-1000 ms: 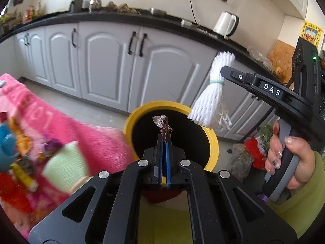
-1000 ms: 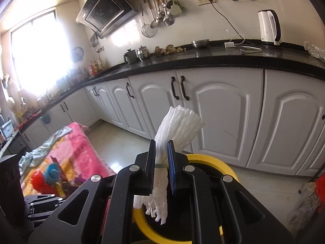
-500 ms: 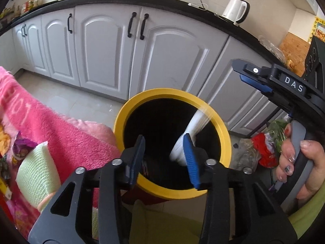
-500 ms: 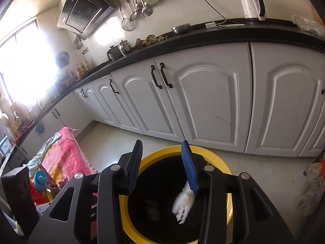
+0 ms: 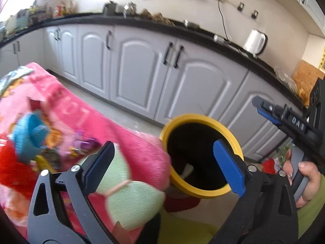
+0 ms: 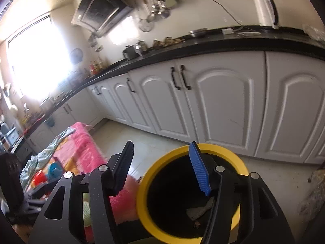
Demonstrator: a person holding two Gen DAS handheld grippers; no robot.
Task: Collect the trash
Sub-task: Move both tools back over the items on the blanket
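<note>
A yellow-rimmed black bin stands on the floor before the white cabinets; it also shows in the right wrist view. White foam netting lies inside it, seen pale in the right wrist view. My left gripper is open and empty, over the edge between the pink blanket and the bin. My right gripper is open and empty above the bin's left rim; it shows in the left wrist view at the right.
The pink blanket carries a green cushion, a blue cup, a purple wrapper and red items. White cabinets under a black counter stand behind the bin. Bags lie on the floor at the right.
Both grippers opened: the wrapper and the white netting dropped into the bin. The left gripper then swung left toward the blanket and both pulled up from the bin.
</note>
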